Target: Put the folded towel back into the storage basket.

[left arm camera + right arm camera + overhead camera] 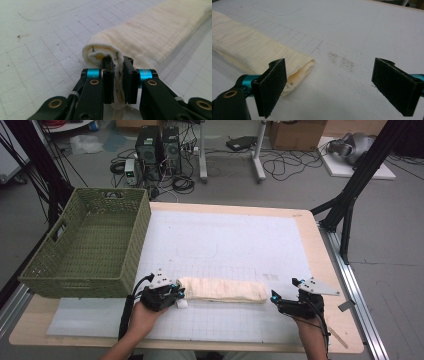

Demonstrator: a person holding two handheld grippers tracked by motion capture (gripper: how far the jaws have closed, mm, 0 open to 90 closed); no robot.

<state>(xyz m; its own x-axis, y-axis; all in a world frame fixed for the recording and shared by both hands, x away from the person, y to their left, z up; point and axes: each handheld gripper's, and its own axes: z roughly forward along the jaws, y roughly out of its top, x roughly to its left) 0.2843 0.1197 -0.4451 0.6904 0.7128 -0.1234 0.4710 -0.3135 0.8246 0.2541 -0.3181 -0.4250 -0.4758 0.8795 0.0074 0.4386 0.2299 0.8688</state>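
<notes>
High view: folded cream cloth [222, 290] lies as a long strip along the near edge of the white gridded mat [230, 245] on the counter [320, 270]. Left tongs [179, 295] sit at its left end, right tongs [274, 298] just off its right end. Green woven basket [87, 245] stands at the mat's left, nothing visible in it.

Left gripper view: left tongs [117, 75] pressed together on the cloth's [155, 32] end — several layers pinched between the black pads, a frayed bit hanging below. Fabric is soft, ribbed gauze-like weave, rounded at the fold.

Right gripper view: right tongs [337, 87] spread wide, pads not touching anything. Cloth's [249, 50] right end lies near the left pad, stacked layers showing at the open edge. Mat [362, 30] here is matte white with faint grid lines and a dark speckled smudge.

Status, my read: folding into a strip looks done, left-end grip is made. Left to do — right tongs close on the other end, then lift; the basket is probably the destination, not confirmed.
</notes>
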